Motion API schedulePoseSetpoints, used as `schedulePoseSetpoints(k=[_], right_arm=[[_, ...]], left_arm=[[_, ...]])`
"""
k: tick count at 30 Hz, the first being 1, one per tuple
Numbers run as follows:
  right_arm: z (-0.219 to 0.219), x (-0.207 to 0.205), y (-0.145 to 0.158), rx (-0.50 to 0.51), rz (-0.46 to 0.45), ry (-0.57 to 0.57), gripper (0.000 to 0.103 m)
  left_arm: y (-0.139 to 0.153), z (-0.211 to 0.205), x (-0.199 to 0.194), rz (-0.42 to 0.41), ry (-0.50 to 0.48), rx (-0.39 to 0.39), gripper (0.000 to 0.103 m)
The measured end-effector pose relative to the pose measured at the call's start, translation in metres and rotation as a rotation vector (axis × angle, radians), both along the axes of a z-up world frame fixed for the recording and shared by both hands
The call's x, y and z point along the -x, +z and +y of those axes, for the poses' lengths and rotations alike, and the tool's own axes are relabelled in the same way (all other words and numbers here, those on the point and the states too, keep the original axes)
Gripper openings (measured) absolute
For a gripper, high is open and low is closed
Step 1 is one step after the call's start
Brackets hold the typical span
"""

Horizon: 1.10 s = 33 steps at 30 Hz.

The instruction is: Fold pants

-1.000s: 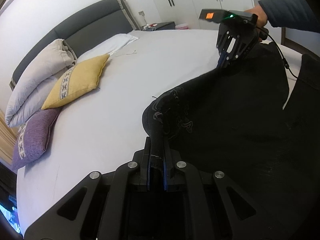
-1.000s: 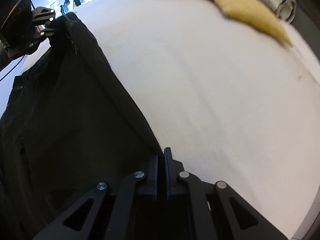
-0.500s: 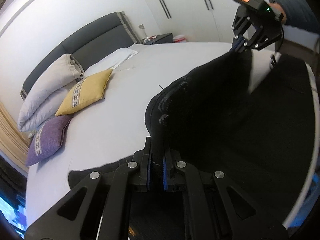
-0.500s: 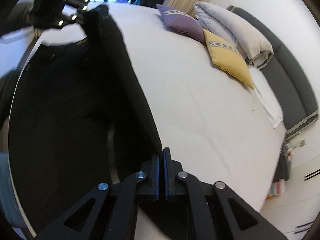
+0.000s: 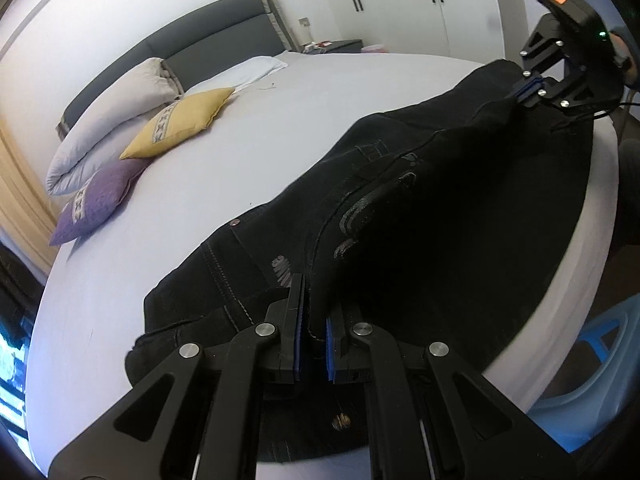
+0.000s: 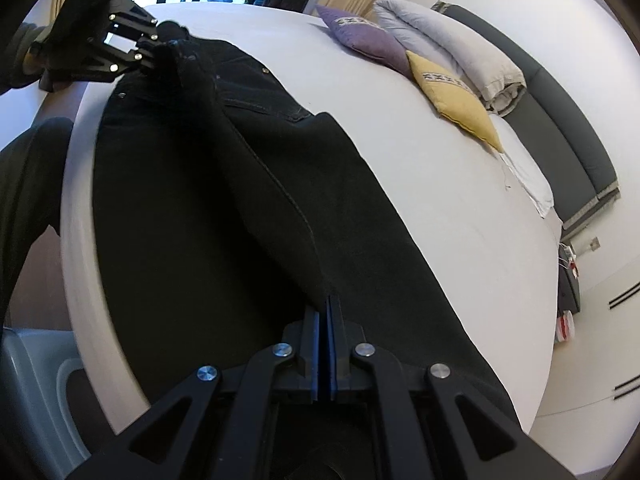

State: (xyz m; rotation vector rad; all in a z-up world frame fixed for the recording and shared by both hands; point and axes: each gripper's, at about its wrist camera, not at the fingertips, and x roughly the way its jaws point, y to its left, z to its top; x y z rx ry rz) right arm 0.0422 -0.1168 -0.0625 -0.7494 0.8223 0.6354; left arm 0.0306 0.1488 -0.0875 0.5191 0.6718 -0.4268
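**Black pants stretched between 2 clamped grippers**

The pants (image 5: 400,208) lie along the near edge of the bed (image 5: 248,152), lifted at both ends. The left gripper (image 5: 311,320) is clamped on a fold of fabric at the waist end — its blue pads sit close together with dark cloth pinched between them. The right gripper (image 6: 323,320) is closed tight on a thin edge at the other end; whether that edge is a hem or a side seam cannot be told, since the cloth is nearly uniform black there.

In the left wrist view the right gripper (image 5: 528,88) shows at the upper right, with the fabric rising to its tip; the hand behind it is mostly cut off by the frame edge. In the right wrist view the left gripper (image 6: 148,54) shows at the upper left, bunched cloth at its tip, the hand holding it dark and blurred.

Stitching, a rivet and a pocket outline show near the waist, but the lower right of the pants is lost in shadow. 3 cushions sit toward the headboard (image 5: 200,44) — a yellow cushion (image 5: 180,128), a purple cushion (image 5: 96,204) and a grey pillow (image 5: 112,116) — well apart from the pants. A pale blue thing at the bed's edge is cropped and cannot be identified.
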Motion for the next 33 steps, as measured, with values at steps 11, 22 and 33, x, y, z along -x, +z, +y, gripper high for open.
schedulePoseSetpoints(k=[11,22,33], right_arm=[[0.013,0.058,-0.019,0.047,0.025,-0.032,0.004],[0.028,0.087,-0.030,0.135,-0.047,-0.003,0.004],[0.048,0.101,-0.052,0.231,-0.079,0.026,0.009]], left_arm=[[-0.030,-0.004,0.051,0.009,-0.041,-0.103,0.007],[-0.045,-0.006,0.062,0.000,-0.057,-0.154,0.007],[-0.033,0.009,0.047,0.081,0.007,-0.140,0.027]])
